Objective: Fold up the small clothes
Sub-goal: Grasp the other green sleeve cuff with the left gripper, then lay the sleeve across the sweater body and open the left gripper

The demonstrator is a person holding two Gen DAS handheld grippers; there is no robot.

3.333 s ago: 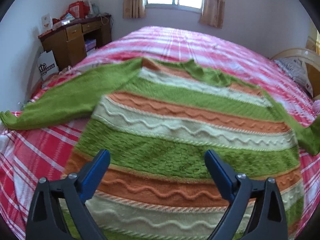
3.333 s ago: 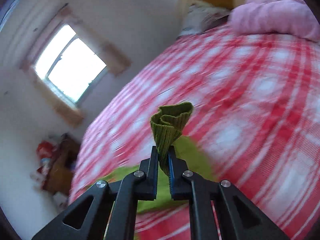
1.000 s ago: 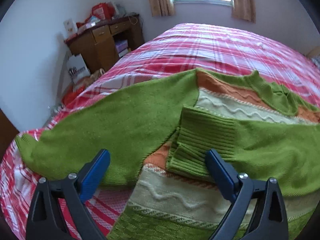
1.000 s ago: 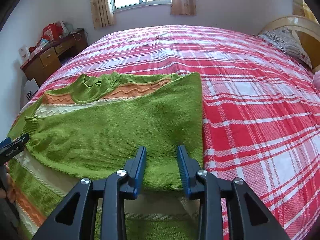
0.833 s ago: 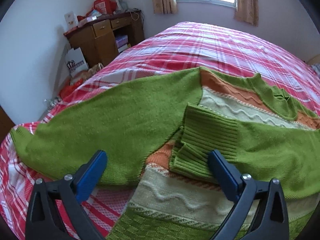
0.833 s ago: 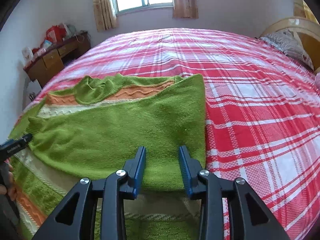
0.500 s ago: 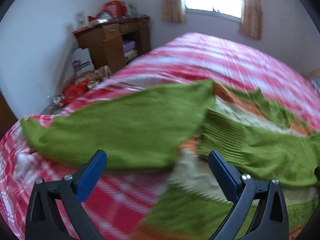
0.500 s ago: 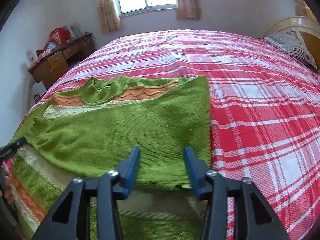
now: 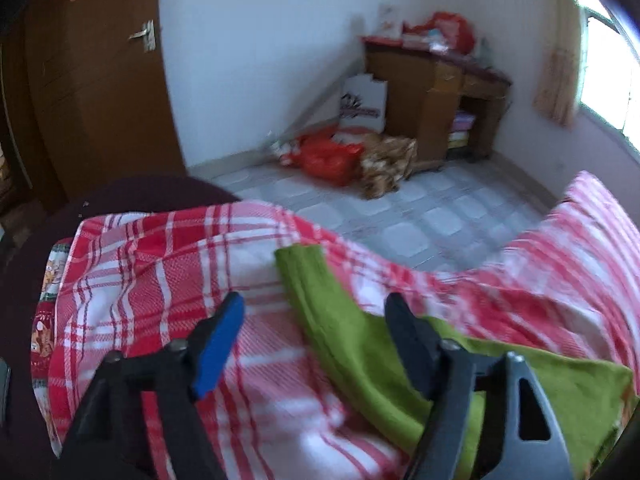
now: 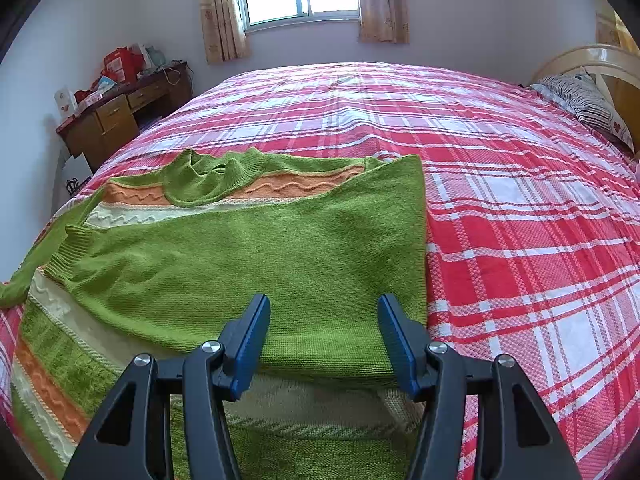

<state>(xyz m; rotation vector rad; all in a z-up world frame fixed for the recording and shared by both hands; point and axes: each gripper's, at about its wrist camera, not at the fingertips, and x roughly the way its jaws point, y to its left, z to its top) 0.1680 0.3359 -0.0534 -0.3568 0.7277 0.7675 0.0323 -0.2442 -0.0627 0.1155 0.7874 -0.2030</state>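
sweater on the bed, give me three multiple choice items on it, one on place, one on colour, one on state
1. Where does the sweater lie on the plaid bedspread in the right wrist view?
A. On its left part
B. Against the pillow at the far right
C. On the floor

2. What colour are the sleeves?
A. Blue
B. Green
C. Red

3. How does the sleeve nearest the right hand-held gripper lie?
A. Stretched out over the bedspread
B. Folded across the sweater's striped body
C. Clamped between the pads

Answers: 1 A, the sweater covers the left part and bare plaid runs to the right. 2 B, both the folded sleeve and the outstretched sleeve are plain green. 3 B, the sleeve lies flat over the orange and cream stripes, and the opening jaws hold nothing.
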